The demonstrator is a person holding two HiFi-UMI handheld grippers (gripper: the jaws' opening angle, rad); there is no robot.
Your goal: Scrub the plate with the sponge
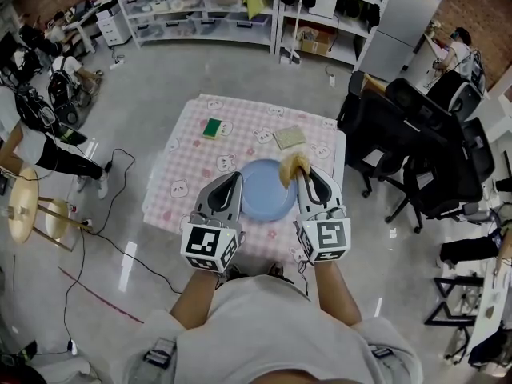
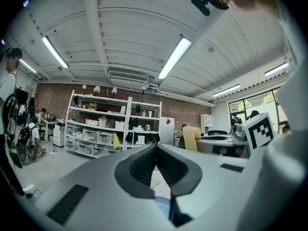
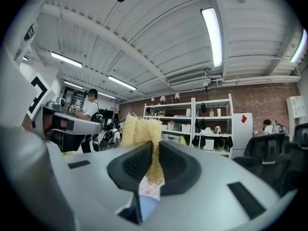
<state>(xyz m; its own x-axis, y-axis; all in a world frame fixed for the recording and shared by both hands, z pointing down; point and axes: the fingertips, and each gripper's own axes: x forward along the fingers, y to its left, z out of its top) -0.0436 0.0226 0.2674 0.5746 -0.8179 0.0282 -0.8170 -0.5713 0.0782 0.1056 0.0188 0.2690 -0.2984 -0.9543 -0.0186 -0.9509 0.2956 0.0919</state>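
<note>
Forearms (image 1: 198,298) are held forward side by side. The sponge (image 1: 293,166) is pinched in the right gripper's (image 1: 303,174) jaws over the plate's (image 1: 264,197) far right rim; the left gripper's (image 1: 236,176) jaws are closed, empty.

The left gripper (image 1: 235,178) and right gripper (image 1: 305,174) cover the sides of the plate (image 1: 264,192), and the right jaws hide half the sponge (image 3: 140,128).

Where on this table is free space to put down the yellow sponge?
Free: the tablecloth between the green sponge and the tan pad, and its left side below the green sponge. Crowded: the near middle, where the plate, left gripper and right gripper are.
</note>
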